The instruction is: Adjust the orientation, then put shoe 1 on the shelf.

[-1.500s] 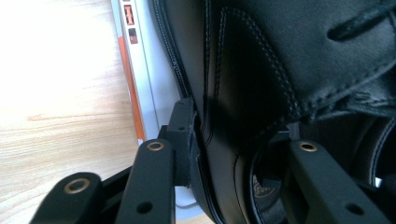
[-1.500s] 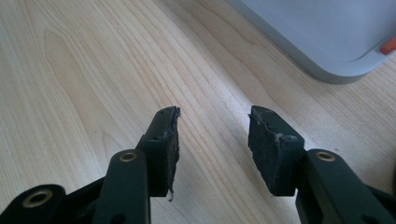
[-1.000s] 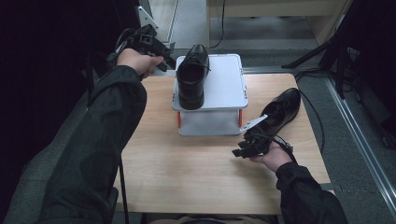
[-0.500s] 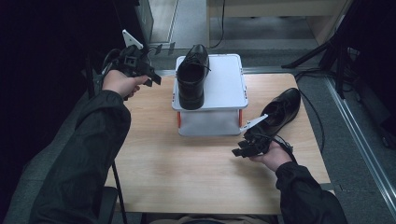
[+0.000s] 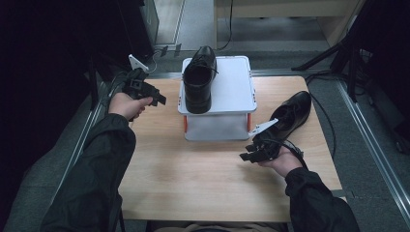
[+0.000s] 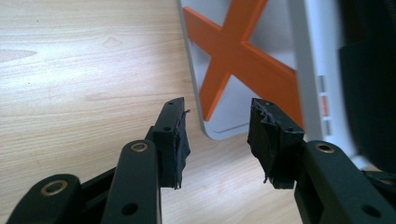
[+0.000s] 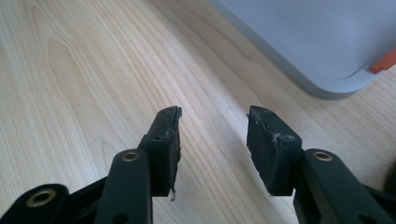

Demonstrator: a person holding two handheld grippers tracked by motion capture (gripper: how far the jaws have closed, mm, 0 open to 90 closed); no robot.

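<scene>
A black shoe (image 5: 198, 79) stands on the left half of a white stand (image 5: 232, 89) at the far middle of the table (image 5: 193, 179); a second black shoe (image 5: 290, 113) lies on the table just right of the stand. The left hand-held gripper (image 5: 159, 99) hangs left of the stand, jaws spread, nothing between them. The right hand-held gripper (image 5: 247, 155), also spread and empty, sits near the stand's front right corner. The left gripper view brings out an orange cross brace (image 6: 238, 56) on the stand's side.
</scene>
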